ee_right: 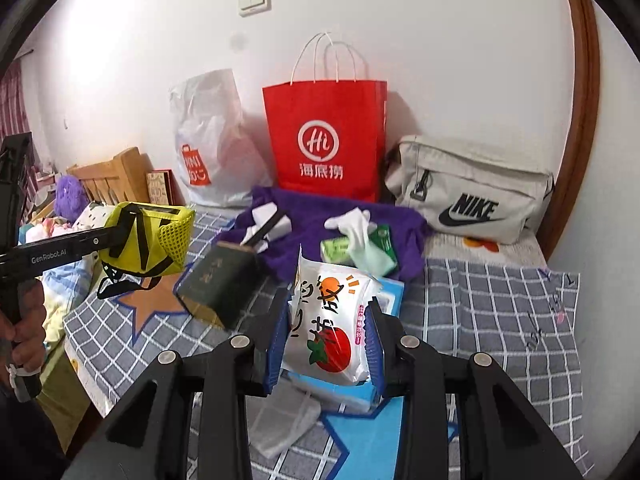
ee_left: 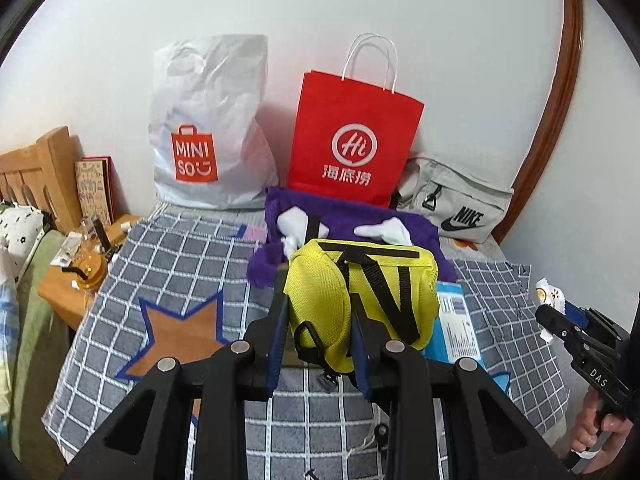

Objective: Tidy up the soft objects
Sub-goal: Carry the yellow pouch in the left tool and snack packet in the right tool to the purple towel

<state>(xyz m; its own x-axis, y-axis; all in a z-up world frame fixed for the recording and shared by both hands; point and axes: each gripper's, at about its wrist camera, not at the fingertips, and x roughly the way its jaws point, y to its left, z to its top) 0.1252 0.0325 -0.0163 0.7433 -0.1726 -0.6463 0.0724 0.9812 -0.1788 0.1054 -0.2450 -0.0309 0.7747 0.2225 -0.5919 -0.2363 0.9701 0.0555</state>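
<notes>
A bed covered by a grey checked blanket with star patches fills both views. Against the wall behind the blanket stands a red paper bag; everything else is placed from it. Left of the red bag leans a white plastic shopping bag, and right of it lies a pale grey waist bag. Directly in front of the red bag a purple plush cloth lies spread on the blanket, with white gloves on top. Nearer than the cloth, the left gripper is clamped on a small yellow pouch, held lifted. The right gripper is closed on a white snack packet printed with fruit, above a blue box.
</notes>
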